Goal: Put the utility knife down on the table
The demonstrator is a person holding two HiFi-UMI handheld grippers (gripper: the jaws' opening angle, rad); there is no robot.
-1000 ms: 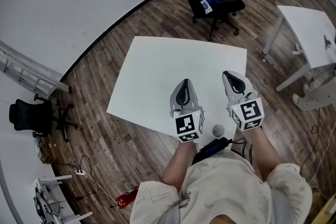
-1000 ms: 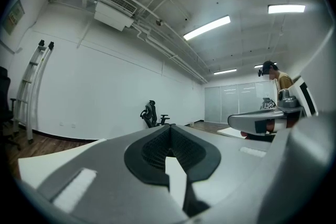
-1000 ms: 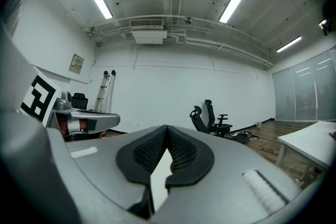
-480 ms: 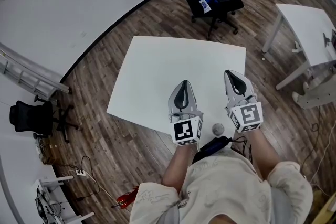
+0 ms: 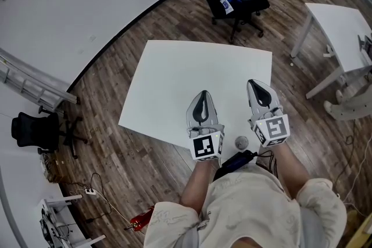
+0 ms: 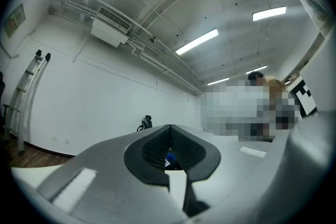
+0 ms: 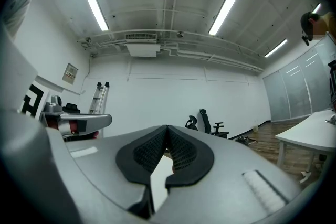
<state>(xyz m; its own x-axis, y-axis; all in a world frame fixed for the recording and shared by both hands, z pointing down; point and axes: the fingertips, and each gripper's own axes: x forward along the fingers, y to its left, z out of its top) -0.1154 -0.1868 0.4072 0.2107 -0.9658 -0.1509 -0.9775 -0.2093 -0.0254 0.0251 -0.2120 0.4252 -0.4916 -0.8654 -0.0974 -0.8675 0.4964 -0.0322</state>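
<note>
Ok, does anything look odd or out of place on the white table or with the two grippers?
Nothing is spilled, askew or damaged. One oddity: no utility knife shows anywhere, neither on the white square table nor in the grey left gripper or the grey right gripper, whose jaws are both shut on nothing.

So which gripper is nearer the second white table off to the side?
Right. The right gripper is on the side toward the second table; the left gripper is beyond it, farther off.
</note>
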